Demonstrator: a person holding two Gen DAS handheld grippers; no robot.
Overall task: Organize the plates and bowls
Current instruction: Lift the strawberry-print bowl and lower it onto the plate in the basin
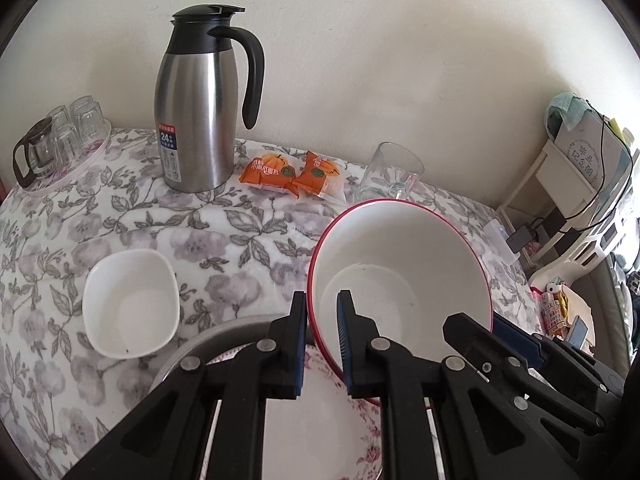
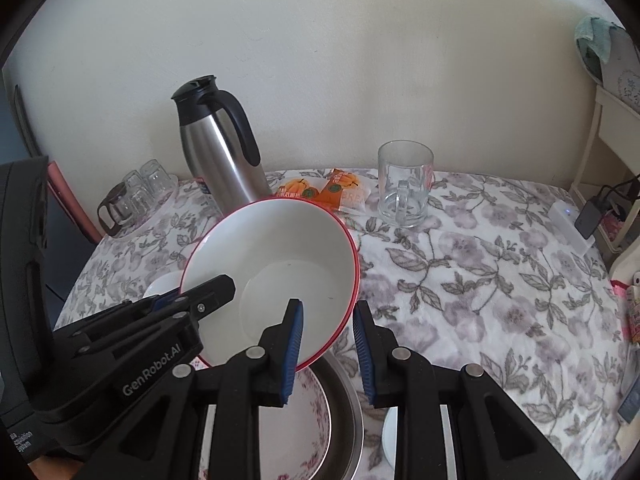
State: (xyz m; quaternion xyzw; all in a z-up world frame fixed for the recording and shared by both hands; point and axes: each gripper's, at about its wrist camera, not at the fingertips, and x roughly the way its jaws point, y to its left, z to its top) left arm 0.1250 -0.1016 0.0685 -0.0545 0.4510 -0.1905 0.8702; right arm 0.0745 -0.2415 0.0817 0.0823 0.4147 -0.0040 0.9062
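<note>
A home — floral tablecloth [image 1: 240, 232], thermos jug [image 1: 200, 112], snack packets [image 1: 296, 176]

You're over a soft, matt floral cloth [image 2: 500, 280] with a fleecy nap. At its back stands the jug [image 1: 196, 120], brushed steel with a dull sheen and a glossy black plastic lid and handle. Just right of the jug lie crinkly, shiny orange wrappers [image 1: 294, 174]; further right, a clear smooth glass mug [image 2: 404, 184]. Left of the jug, clear glass tumblers [image 1: 78, 128] sit on a translucent plastic tray. Nearer you than the jug, the red-rimmed bowl [image 2: 280, 252] looks glazed and smooth, the small white dish [image 1: 130, 304] likewise, and your grippers' fingers [image 1: 344, 340] are matt black plastic with ribbed blue pads
</note>
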